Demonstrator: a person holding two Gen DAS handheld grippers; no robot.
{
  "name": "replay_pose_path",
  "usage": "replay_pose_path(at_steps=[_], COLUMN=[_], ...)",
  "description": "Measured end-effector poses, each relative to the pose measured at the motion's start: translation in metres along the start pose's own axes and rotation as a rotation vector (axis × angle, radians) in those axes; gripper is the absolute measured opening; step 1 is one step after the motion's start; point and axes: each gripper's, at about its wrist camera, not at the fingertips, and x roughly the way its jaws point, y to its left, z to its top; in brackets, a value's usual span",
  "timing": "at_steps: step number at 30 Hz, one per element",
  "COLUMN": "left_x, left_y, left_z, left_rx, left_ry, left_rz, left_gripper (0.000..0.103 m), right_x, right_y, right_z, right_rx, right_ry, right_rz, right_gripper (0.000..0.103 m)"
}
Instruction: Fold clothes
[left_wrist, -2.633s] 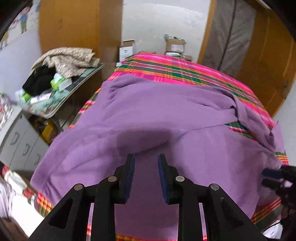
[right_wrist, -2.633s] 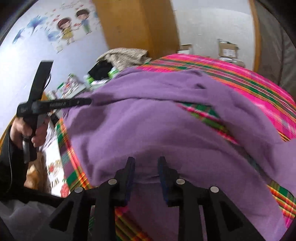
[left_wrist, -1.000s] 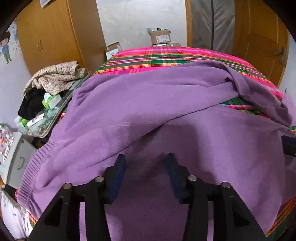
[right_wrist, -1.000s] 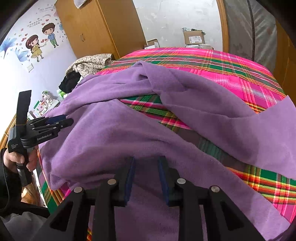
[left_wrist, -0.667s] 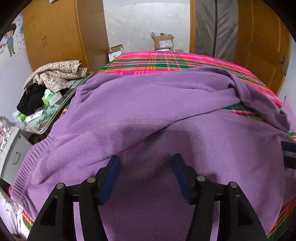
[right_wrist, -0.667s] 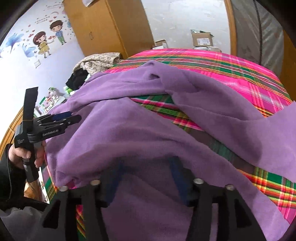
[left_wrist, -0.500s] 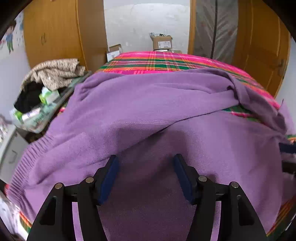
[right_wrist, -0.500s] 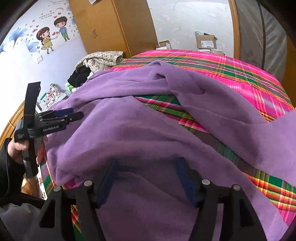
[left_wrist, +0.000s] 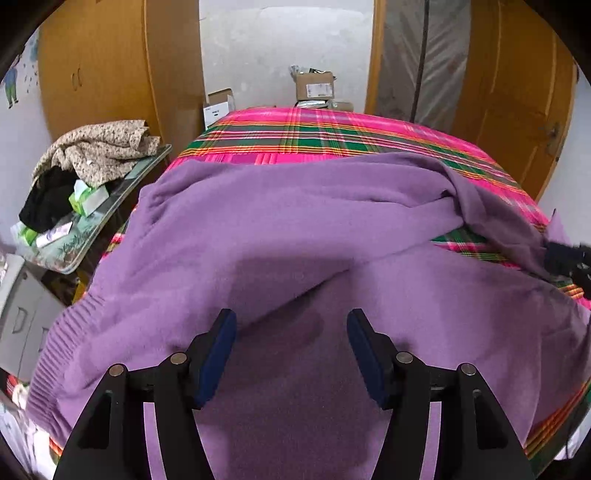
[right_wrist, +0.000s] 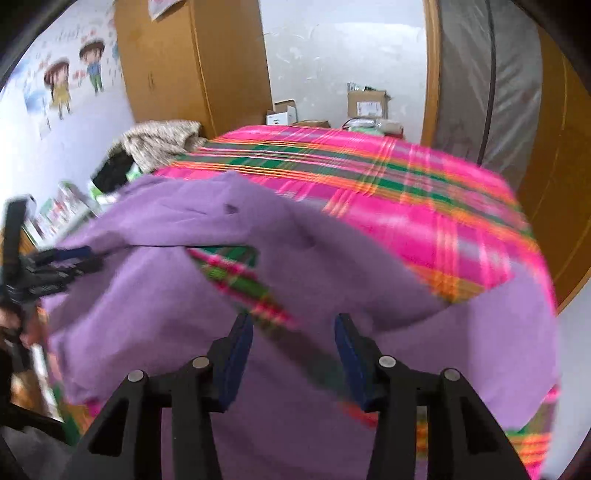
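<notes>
A purple sweater (left_wrist: 295, 229) lies spread and rumpled over the pink-and-green plaid bedcover (left_wrist: 332, 136). Its ribbed hem (left_wrist: 62, 354) hangs at the bed's left edge, and a sleeve (left_wrist: 491, 218) crosses to the right. My left gripper (left_wrist: 291, 332) hovers open over the sweater's near part, nothing between its fingers. The right gripper (left_wrist: 569, 258) shows at the far right edge. In the blurred right wrist view my right gripper (right_wrist: 293, 332) is open above the sweater (right_wrist: 166, 288) and a strip of bedcover (right_wrist: 369, 177). A hand holds the left gripper (right_wrist: 55, 266) at the left.
A side table with a pile of clothes (left_wrist: 92, 155) and tissue boxes stands left of the bed, with white drawers (left_wrist: 18, 314) below. Cardboard boxes (left_wrist: 314, 85) sit beyond the far end. A wooden wardrobe (left_wrist: 110, 74) and a door (left_wrist: 517, 92) flank the bed.
Both grippers have gone from nearly shut to wide open. The right wrist view has swung and blurred, and the sweater now rests on the bed.
</notes>
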Motion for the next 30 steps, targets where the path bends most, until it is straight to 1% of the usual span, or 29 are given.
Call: replay_pose_path(at_steps=[1, 4, 8, 9, 10, 11, 12, 14, 16, 20, 23, 25, 26, 27, 29, 30], left_x=[0.000, -0.002, 0.000, 0.001, 0.001, 0.002, 0.003, 0.005, 0.006, 0.005, 0.005, 0.004, 0.004, 0.004, 0.005, 0.005], left_y=[-0.002, -0.012, -0.021, -0.023, -0.024, -0.025, -0.026, -0.027, -0.027, -0.028, -0.029, -0.029, -0.028, -0.027, -0.024, -0.023], left_z=[0.000, 0.001, 0.001, 0.001, 0.002, 0.002, 0.003, 0.005, 0.007, 0.015, 0.022, 0.026, 0.027, 0.027, 0.028, 0.029], left_rx=[0.004, 0.026, 0.044, 0.045, 0.046, 0.046, 0.047, 0.048, 0.049, 0.050, 0.044, 0.040, 0.036, 0.032, 0.023, 0.019], left_ry=[0.001, 0.000, 0.007, 0.008, 0.010, 0.011, 0.013, 0.015, 0.014, 0.002, -0.009, -0.016, -0.017, -0.018, -0.018, -0.018], left_rz=[-0.008, -0.038, -0.066, -0.068, -0.071, -0.072, -0.073, -0.075, -0.077, -0.081, -0.081, -0.078, -0.075, -0.072, -0.065, -0.062], left_gripper=[0.064, 0.064, 0.064, 0.064, 0.064, 0.064, 0.064, 0.064, 0.064, 0.064, 0.064, 0.064, 0.064, 0.064, 0.064, 0.064], right_x=[0.004, 0.019, 0.040, 0.045, 0.045, 0.045, 0.043, 0.040, 0.033, 0.014, 0.004, 0.007, 0.011, 0.014, 0.013, 0.011], right_y=[-0.002, -0.004, -0.008, -0.010, -0.011, -0.012, -0.014, -0.020, -0.026, -0.055, -0.090, -0.115, -0.122, -0.128, -0.135, -0.139], right_z=[0.003, 0.008, 0.007, 0.007, 0.006, 0.006, 0.008, 0.012, 0.021, 0.052, 0.084, 0.103, 0.108, 0.112, 0.115, 0.112], right_rx=[-0.044, -0.141, -0.188, -0.193, -0.190, -0.187, -0.180, -0.152, -0.140, -0.069, 0.036, 0.106, 0.124, 0.140, 0.162, 0.178], right_ry=[0.004, 0.047, 0.117, 0.133, 0.131, 0.127, 0.119, 0.103, 0.066, -0.045, -0.134, -0.140, -0.127, -0.118, -0.132, -0.142], right_rz=[-0.023, -0.044, -0.009, 0.001, 0.012, 0.020, 0.023, 0.042, 0.016, -0.072, -0.138, -0.154, -0.162, -0.169, -0.177, -0.159], right_gripper=[0.048, 0.048, 0.048, 0.047, 0.044, 0.028, 0.004, 0.005, 0.005, 0.005, 0.005, 0.005, 0.007, 0.011, 0.012, 0.017])
